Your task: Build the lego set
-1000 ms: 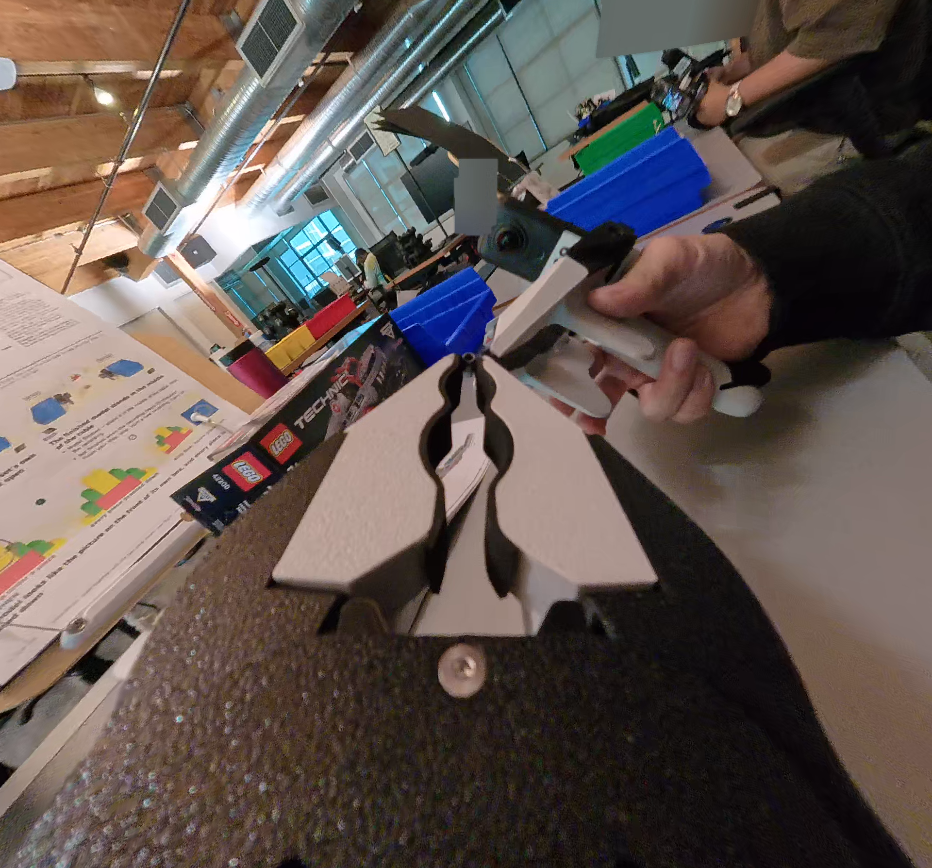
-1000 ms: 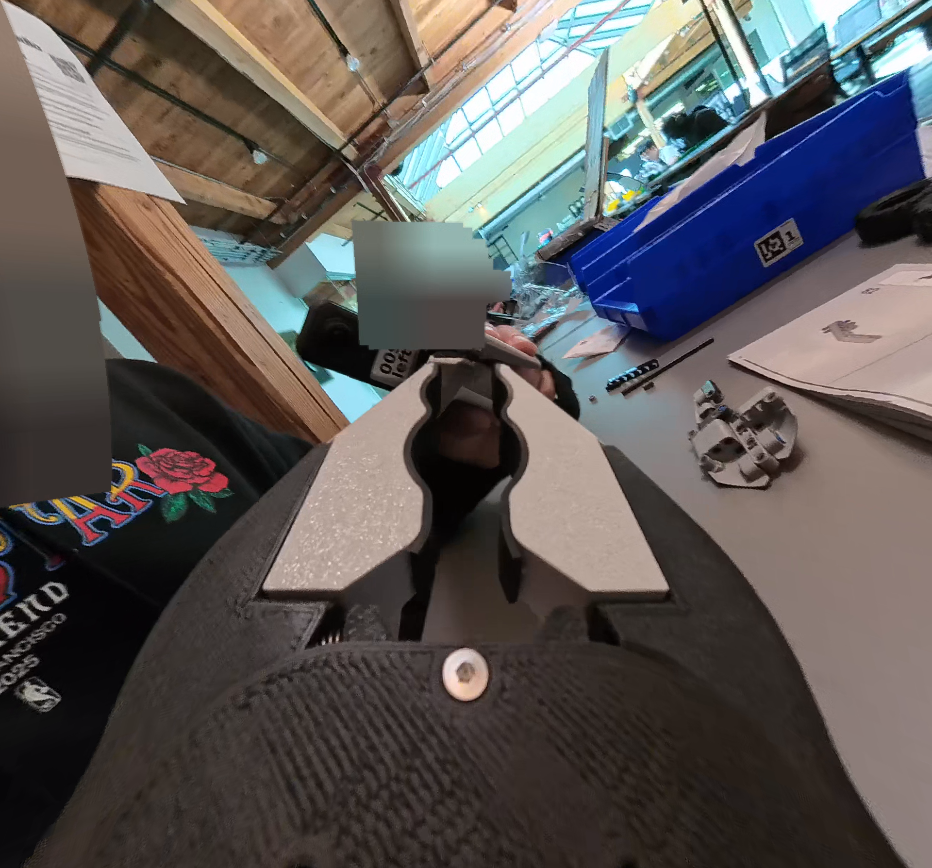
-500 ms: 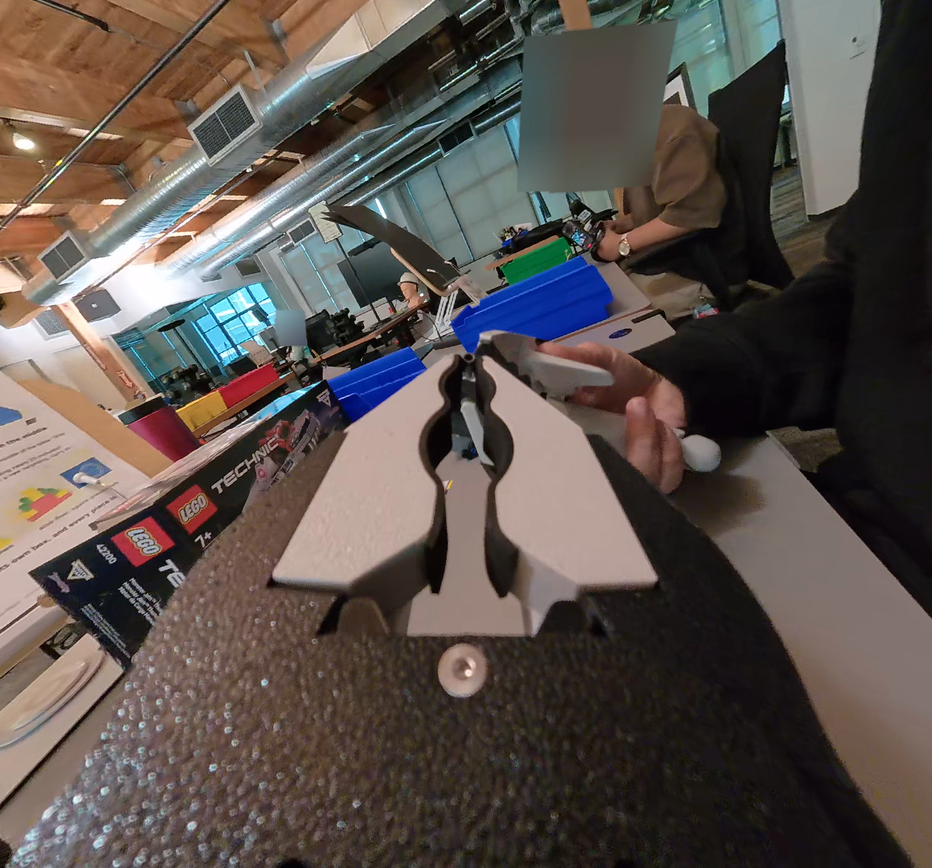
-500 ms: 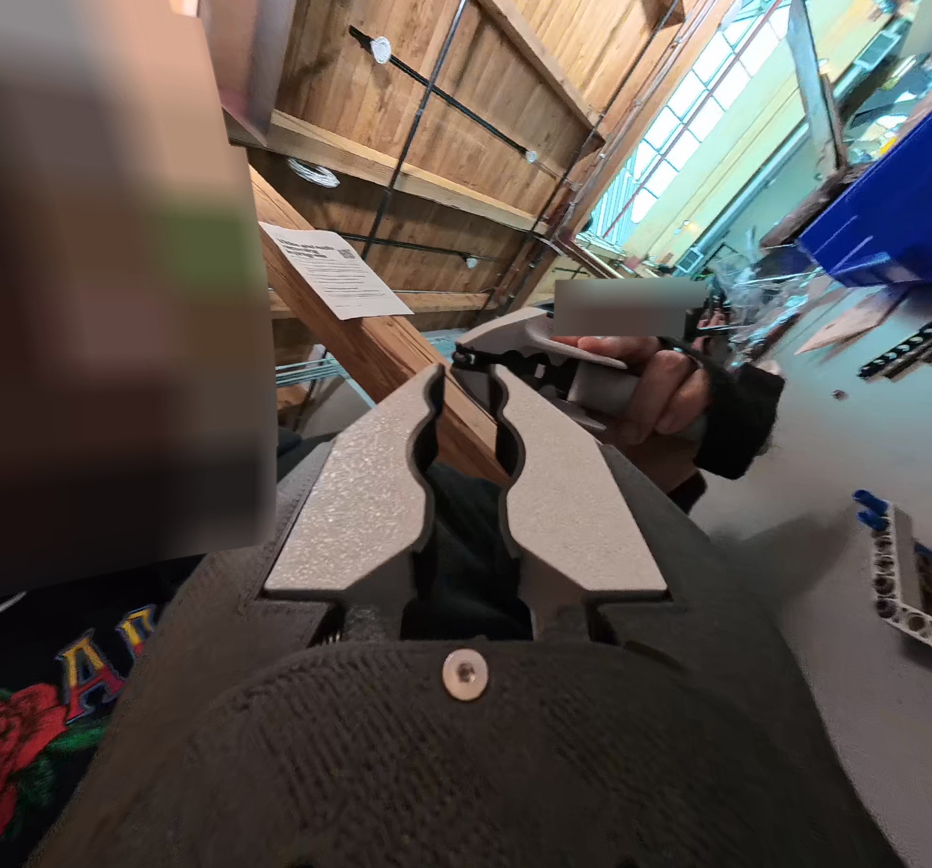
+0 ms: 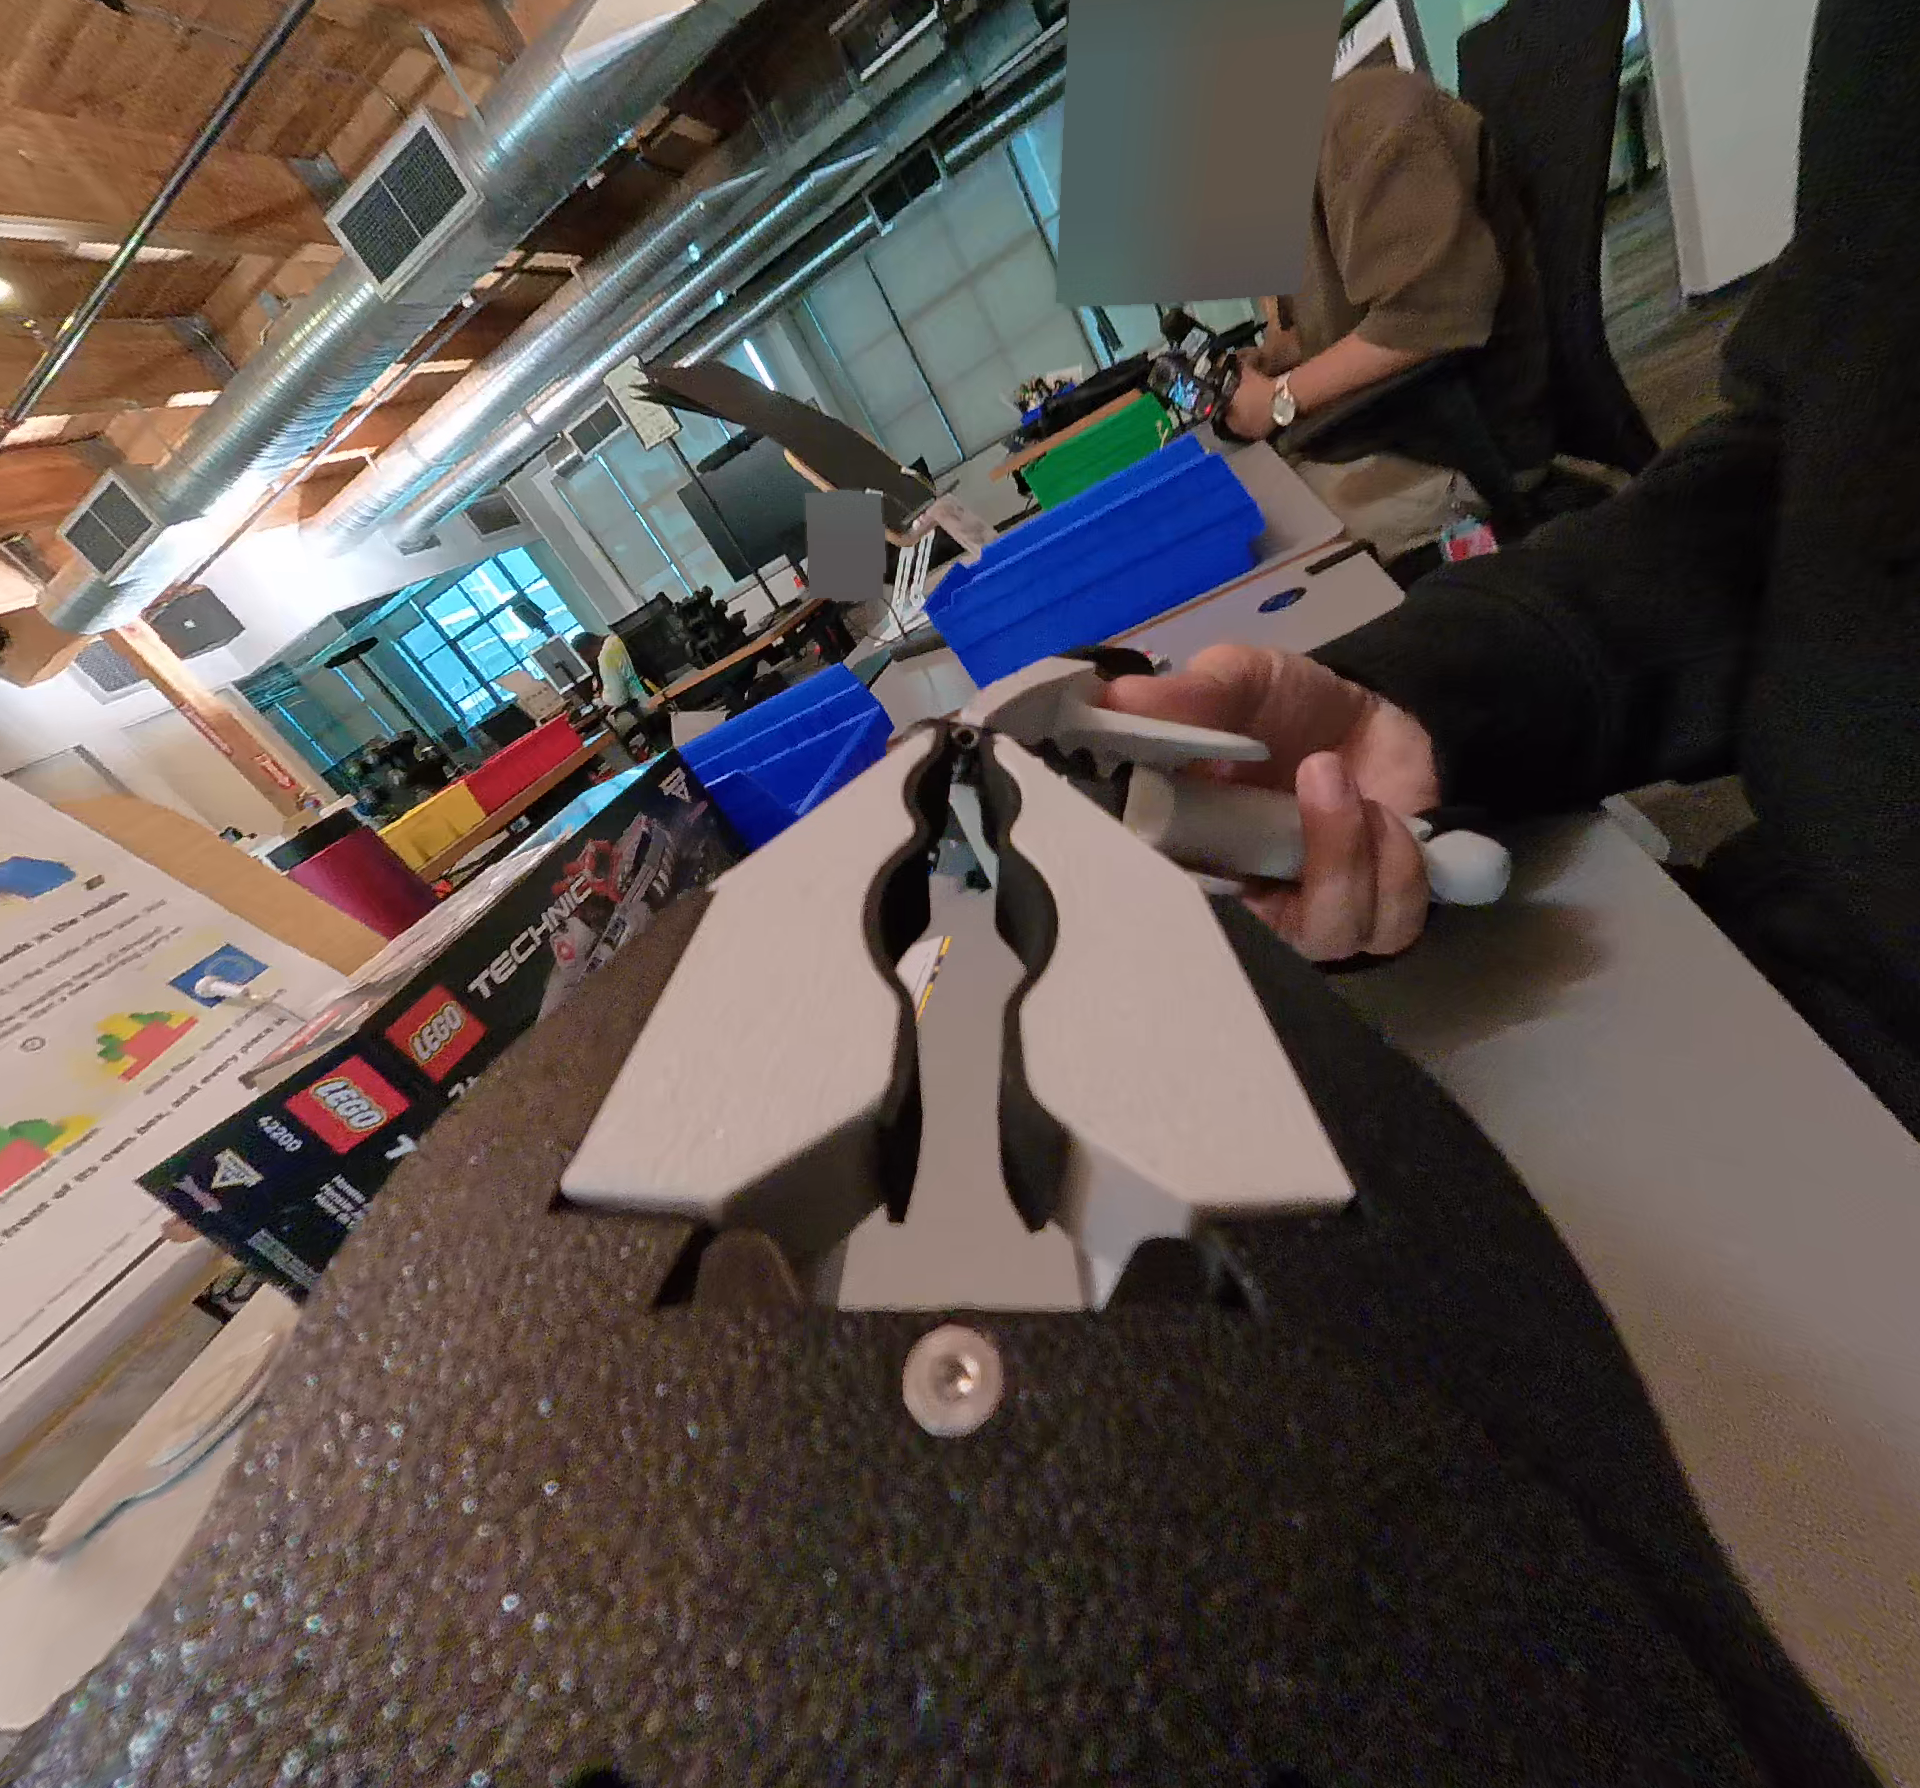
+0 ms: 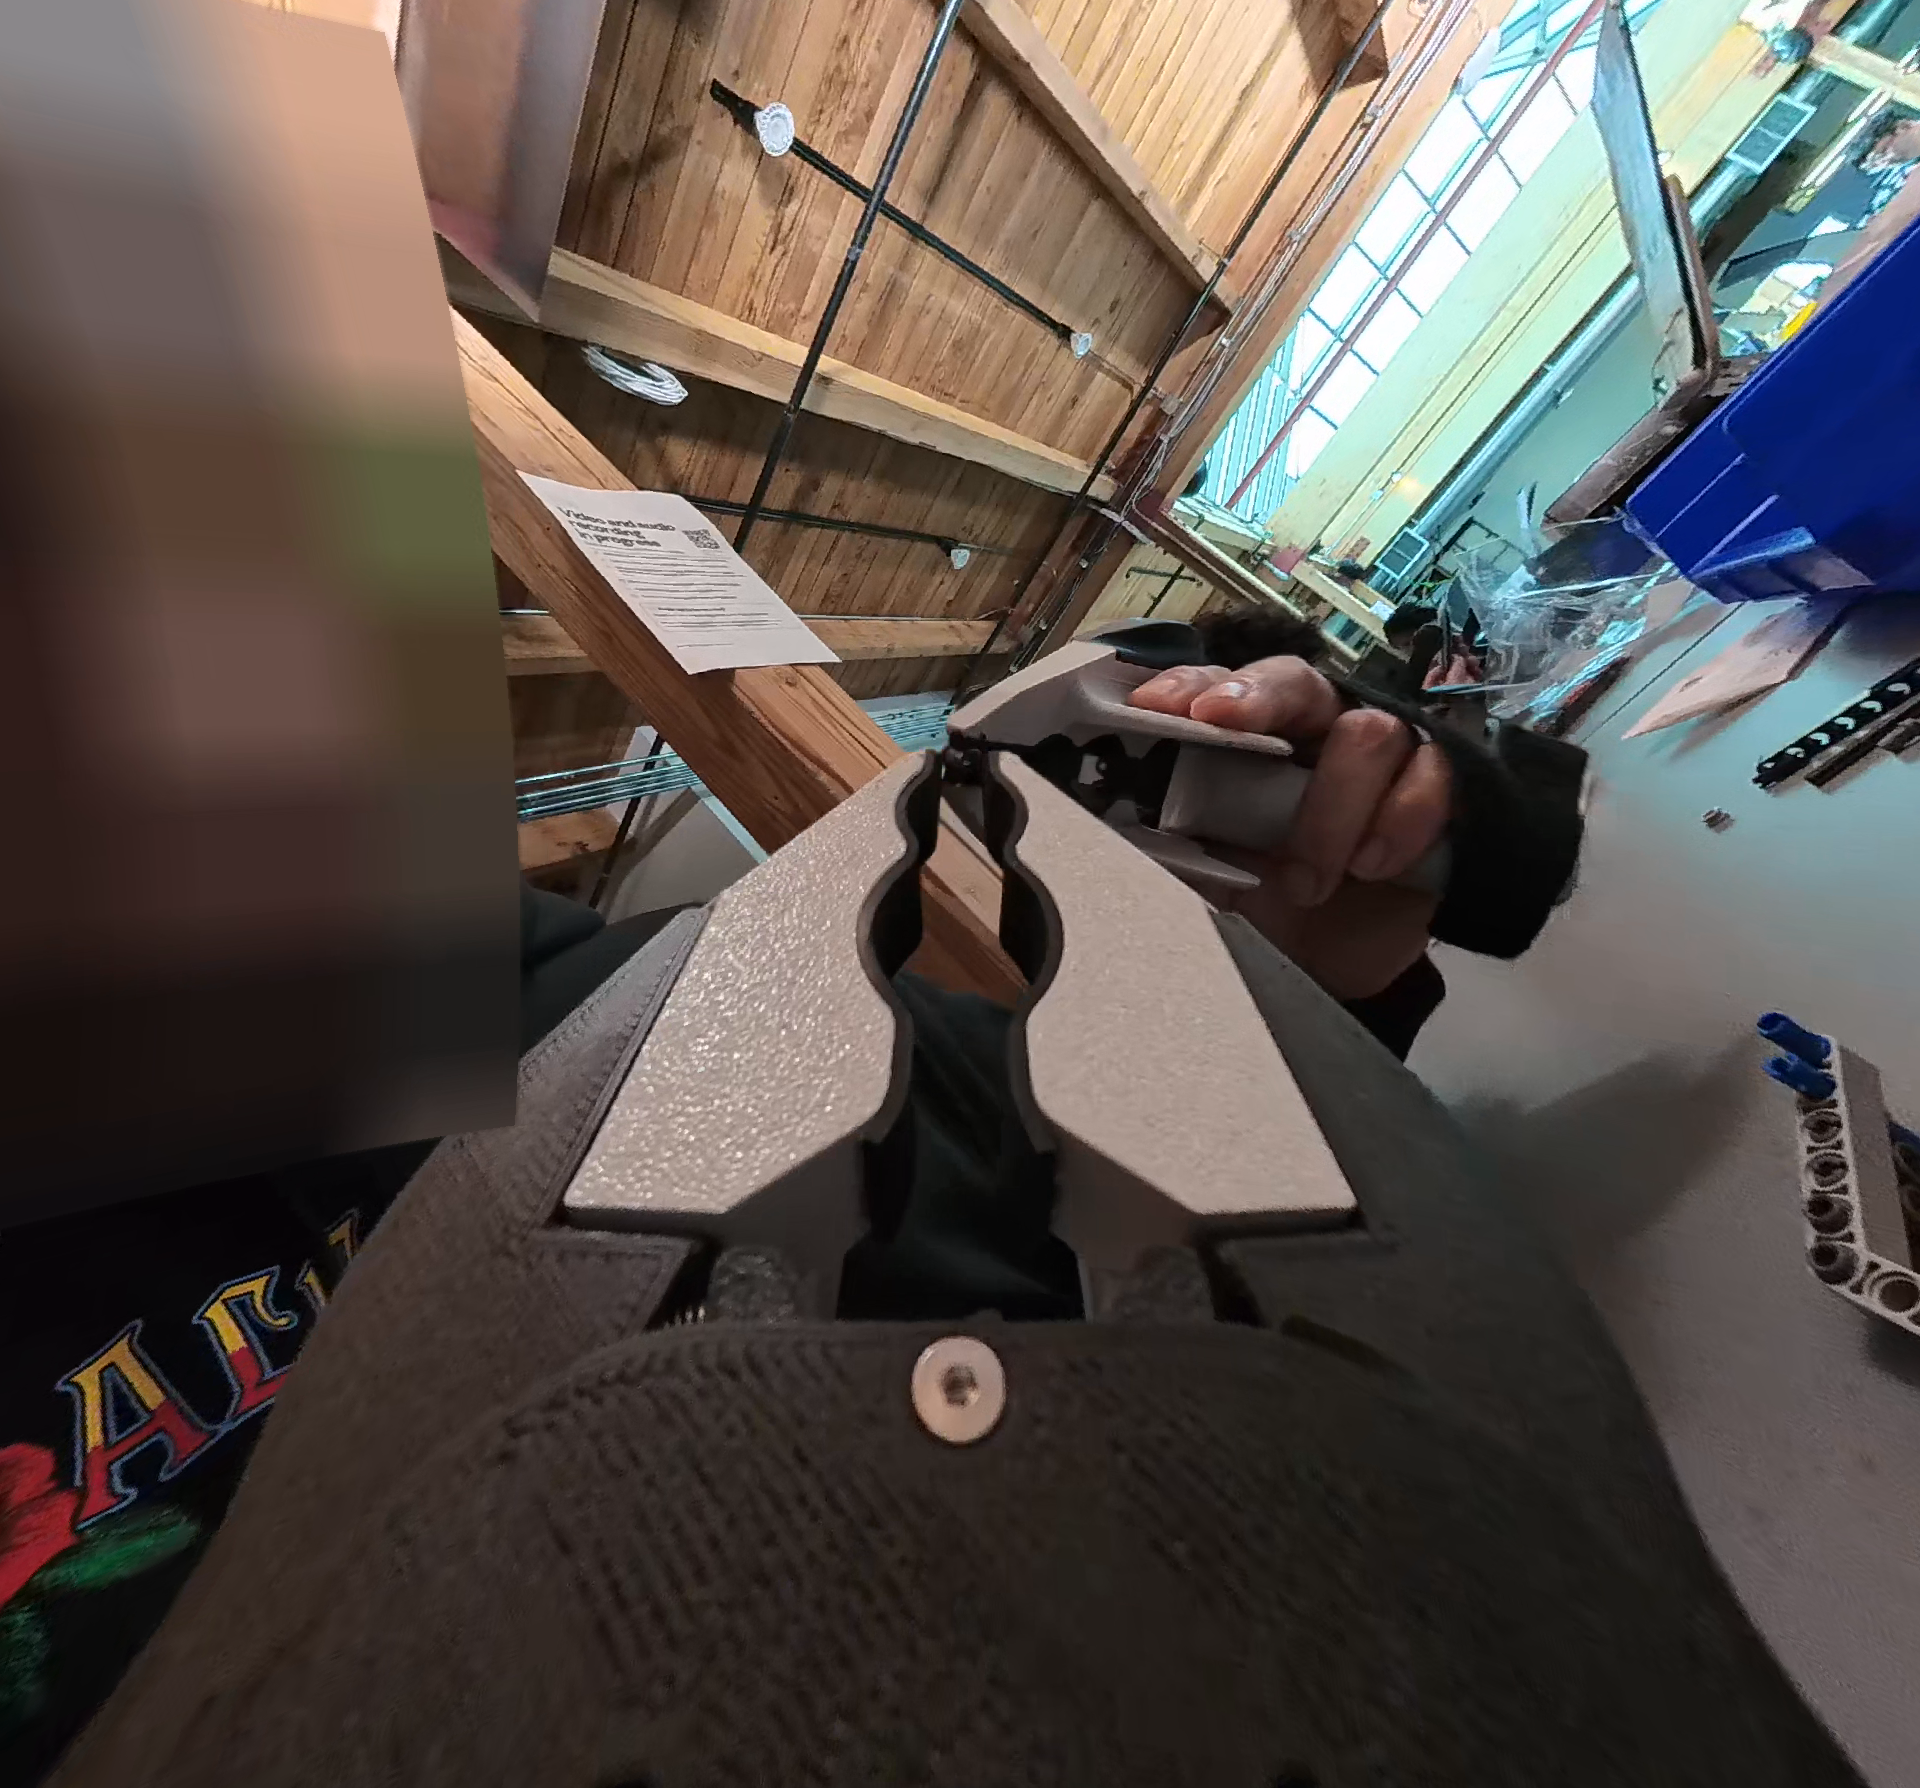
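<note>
Both grippers are held above the grey table (image 5: 1579, 1094), tip to tip. My left gripper (image 5: 962, 732) is shut on a small black pin (image 5: 966, 737). The right gripper's grey body (image 5: 1049, 699) faces it, tips touching. In the right wrist view my right gripper (image 6: 964, 764) has its jaws a narrow gap apart around the same black pin (image 6: 964, 757). That pin sticks out of the left gripper's tip (image 6: 1023, 699). I cannot tell whether the right jaws press on it. A grey beam frame with blue pins (image 6: 1860, 1208) lies on the table at right.
A black Lego box (image 5: 447, 1032) and a printed instruction sheet (image 5: 94, 1042) stand at the left. Blue bins (image 5: 1091, 585) sit behind. Black beams (image 6: 1839, 741) and another blue bin (image 6: 1808, 481) lie farther off. Another person (image 5: 1392, 211) sits at the back right. Left and right tips are no more than a few centimetres apart.
The two grippers have come together tip to tip. The right gripper's jaws have narrowed around the pin held by the left gripper. Both views have tilted.
</note>
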